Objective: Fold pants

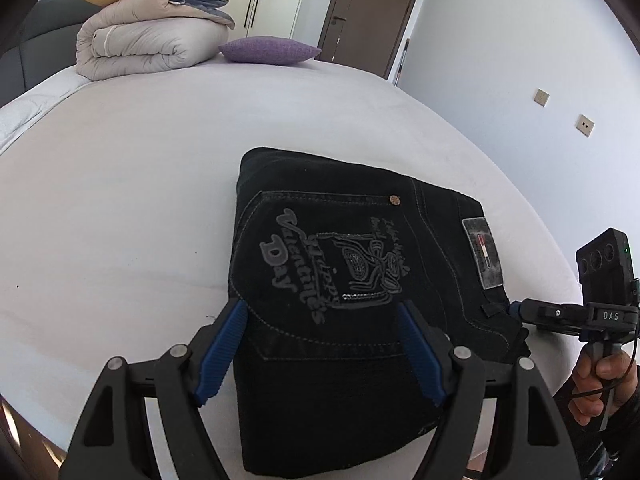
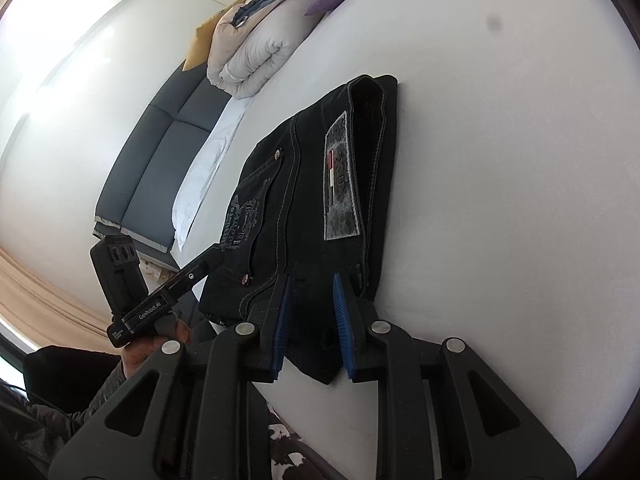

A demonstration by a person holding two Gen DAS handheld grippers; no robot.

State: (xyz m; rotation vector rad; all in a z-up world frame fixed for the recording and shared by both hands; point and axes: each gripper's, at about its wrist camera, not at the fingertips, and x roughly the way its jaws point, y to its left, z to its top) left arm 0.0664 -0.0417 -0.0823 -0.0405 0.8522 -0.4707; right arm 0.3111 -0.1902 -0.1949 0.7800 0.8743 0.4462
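Observation:
The black pants (image 1: 340,280) lie folded into a thick packet on the white bed (image 1: 120,200), back pocket with grey print facing up. My left gripper (image 1: 322,308) is open, its blue-padded fingers straddling the packet's near end just above it. In the right wrist view the pants (image 2: 312,184) show a grey waist patch. My right gripper (image 2: 312,280) has its fingers part open around the waistband corner; whether they press it I cannot tell. The right gripper also shows in the left wrist view (image 1: 516,310) at the packet's right edge, the left one in the right wrist view (image 2: 212,260).
A rolled beige duvet (image 1: 148,40) and a purple pillow (image 1: 268,50) sit at the bed's far end. A dark grey headboard (image 2: 160,152) lines the bed's side. A brown door (image 1: 372,12) and white wall stand beyond.

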